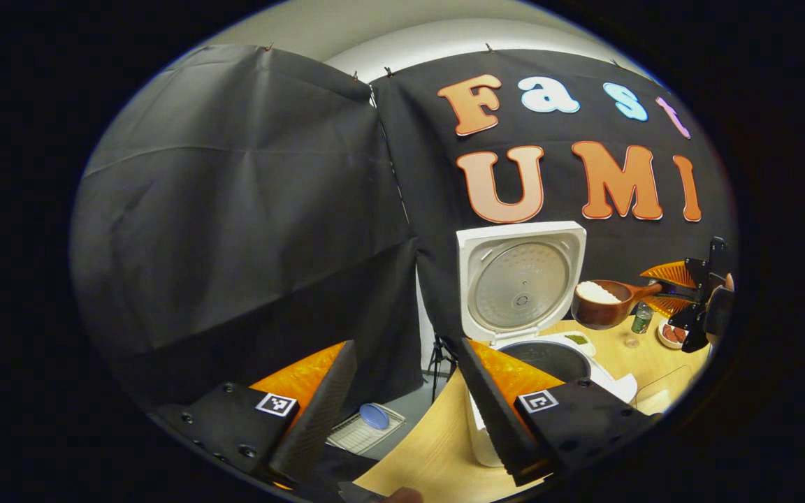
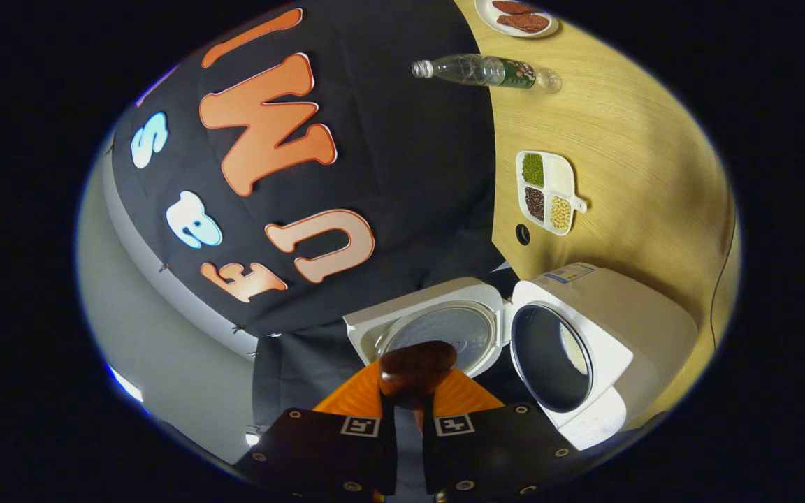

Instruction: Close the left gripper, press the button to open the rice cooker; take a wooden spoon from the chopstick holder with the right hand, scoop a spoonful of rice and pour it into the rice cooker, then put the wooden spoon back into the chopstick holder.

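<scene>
Black cloth walled the booth behind a wooden table [image 2: 612,140] where the cooker [image 1: 549,349] stood with its lid [image 1: 520,279] raised. In the left gripper view, the left gripper [image 1: 406,402] hung with its fingers spread wide and nothing between them, the cooker just ahead to its right. Farther right in that view, the right gripper [image 1: 664,288] held the spoon [image 1: 608,302] by its handle, the bowl heaped with white rice and poised beside the lid, above the pot's rim. A bottle [image 1: 642,318] and a small dish [image 1: 671,335] stood behind the spoon.

The right gripper view, rolled on its side, looked along the clamped spoon and caught the dark pot [image 2: 550,356] with some rice already inside. Beyond lay a divided tray of beans [image 2: 549,192] and a plate [image 2: 518,17]. Off the table edge, ahead of the left gripper, sat a wire rack [image 1: 364,429] with a blue object.
</scene>
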A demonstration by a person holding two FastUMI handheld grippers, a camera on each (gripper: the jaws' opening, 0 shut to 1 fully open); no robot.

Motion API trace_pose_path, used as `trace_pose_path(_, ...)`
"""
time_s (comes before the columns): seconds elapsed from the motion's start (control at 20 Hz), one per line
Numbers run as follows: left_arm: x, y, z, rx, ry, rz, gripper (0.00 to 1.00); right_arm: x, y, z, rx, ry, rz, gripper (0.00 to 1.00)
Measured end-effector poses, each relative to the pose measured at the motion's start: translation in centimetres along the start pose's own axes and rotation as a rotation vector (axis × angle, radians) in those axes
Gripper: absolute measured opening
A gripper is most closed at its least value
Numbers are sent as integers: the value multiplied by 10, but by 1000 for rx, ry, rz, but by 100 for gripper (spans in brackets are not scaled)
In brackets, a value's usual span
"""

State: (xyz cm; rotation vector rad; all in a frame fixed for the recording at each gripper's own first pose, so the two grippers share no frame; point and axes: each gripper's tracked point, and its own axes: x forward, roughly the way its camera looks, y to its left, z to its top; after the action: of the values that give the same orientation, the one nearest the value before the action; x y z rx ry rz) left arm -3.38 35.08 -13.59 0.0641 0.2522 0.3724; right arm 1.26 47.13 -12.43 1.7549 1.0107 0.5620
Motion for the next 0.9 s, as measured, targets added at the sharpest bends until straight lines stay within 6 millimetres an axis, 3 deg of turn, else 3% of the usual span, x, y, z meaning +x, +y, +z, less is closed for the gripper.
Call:
trace_pose_path(0.15, 5, 16, -9, 0, 6, 9, 95, 18, -17, 6, -127, -51, -88, 14)
trace_pose_path(0.2, 10, 20, -11, -5, 12, 9, 99, 23, -23, 12, -174, -73, -125, 14)
trace_pose_path(0.3, 18, 25, -16, -17, 28, 9, 99, 25, -28, 20, -277, -106, -179, 14)
trace_pose_path(0.5, 29, 28, -20, -33, 40, -4, 99, 30, -16, 25, -467, -119, -208, 14)
trace_pose_path(0.7, 38, 22, -18, -21, 34, -22, 99, 42, 10, 11, -628, -98, -200, 14)
trace_pose_path(0.75, 38, 20, -18, -22, 34, -26, 95, 44, 12, 8, -671, -91, -199, 14)
trace_pose_path(0.9, 40, 18, -17, -24, 33, -30, 99, 45, 10, 3, -746, -67, -200, 14)
